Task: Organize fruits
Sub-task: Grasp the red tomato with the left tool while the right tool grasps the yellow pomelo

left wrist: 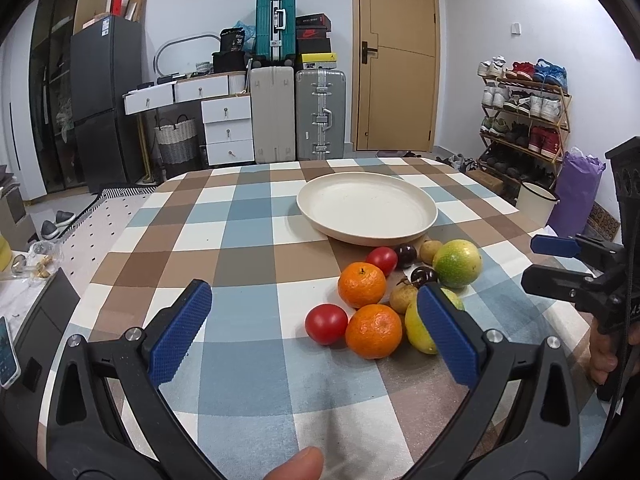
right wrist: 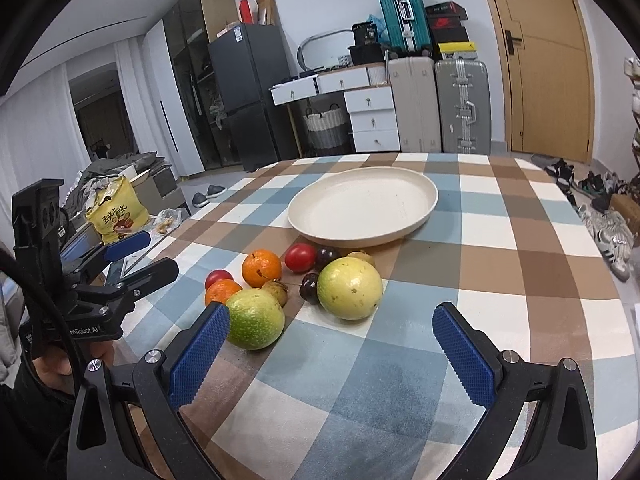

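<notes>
Two grippers, left gripper [left wrist: 314, 326] and right gripper [right wrist: 331, 346], hover level over the near desk [left wrist: 248, 216], jaws spread wide and holding nothing, flanking the fruits [left wrist: 374, 330] clustered just near of the plate [left wrist: 366, 208].

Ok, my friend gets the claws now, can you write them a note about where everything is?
Left claw: open, empty, near the front tomato and orange.
Right claw: open, empty, facing the two big green-yellow fruits.
All the fruit sits in one pile on the checked tablecloth, just in front of the cream plate.
Done: nothing, the plate holds no fruit.
Left: every fruit still needs sorting, probably onto the plate.
</notes>
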A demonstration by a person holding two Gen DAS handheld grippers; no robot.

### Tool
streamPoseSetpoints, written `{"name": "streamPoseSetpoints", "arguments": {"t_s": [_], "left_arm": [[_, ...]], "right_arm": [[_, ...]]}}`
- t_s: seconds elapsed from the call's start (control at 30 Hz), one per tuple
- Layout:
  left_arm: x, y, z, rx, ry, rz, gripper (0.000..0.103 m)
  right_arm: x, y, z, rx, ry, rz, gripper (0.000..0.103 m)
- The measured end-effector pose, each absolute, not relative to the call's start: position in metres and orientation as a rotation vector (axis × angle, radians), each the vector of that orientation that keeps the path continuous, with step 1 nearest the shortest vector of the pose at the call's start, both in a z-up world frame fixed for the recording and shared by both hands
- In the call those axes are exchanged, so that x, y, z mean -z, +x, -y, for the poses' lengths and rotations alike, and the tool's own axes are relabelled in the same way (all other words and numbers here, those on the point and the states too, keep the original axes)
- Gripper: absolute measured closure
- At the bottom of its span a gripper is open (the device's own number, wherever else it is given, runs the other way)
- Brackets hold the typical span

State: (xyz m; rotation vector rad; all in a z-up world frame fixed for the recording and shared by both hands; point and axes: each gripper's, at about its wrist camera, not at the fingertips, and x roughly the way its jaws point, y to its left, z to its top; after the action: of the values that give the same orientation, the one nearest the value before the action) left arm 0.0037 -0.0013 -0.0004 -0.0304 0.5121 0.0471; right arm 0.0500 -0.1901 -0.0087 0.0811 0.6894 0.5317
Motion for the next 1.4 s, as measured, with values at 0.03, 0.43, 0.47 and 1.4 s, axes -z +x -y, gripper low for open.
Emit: {"name": "streamPoseSetpoints", "arguments": {"t_s": [0.03, 0.43, 0.47, 1.4], "left_arm": [[0.001, 0.005, 0.000, -0.050, -0.036, -0.514, 0.001], [0.015, 0.027, -0.020, -0.042, -0.098, -0.661, 0.001], [0.016, 0.029, -0.020, -0.028, -0.106, -0.667, 0.001], [0.042, 0.079, -0.042, 0.008, -0.108, -0.830, 0.015]], "right_arm": [[0.009, 0.052, 0.192, -0.537, 0.095, -0.696, 0.000], [0.019, 0.084, 0.191, -0.486, 0.088, -0.815, 0.000], [0.020, 0.087, 0.191, -0.485, 0.086, -0.823, 0.001], [0.049, 0.133, 0.170, -0.530, 0.096, -0.942, 0.026]]}}
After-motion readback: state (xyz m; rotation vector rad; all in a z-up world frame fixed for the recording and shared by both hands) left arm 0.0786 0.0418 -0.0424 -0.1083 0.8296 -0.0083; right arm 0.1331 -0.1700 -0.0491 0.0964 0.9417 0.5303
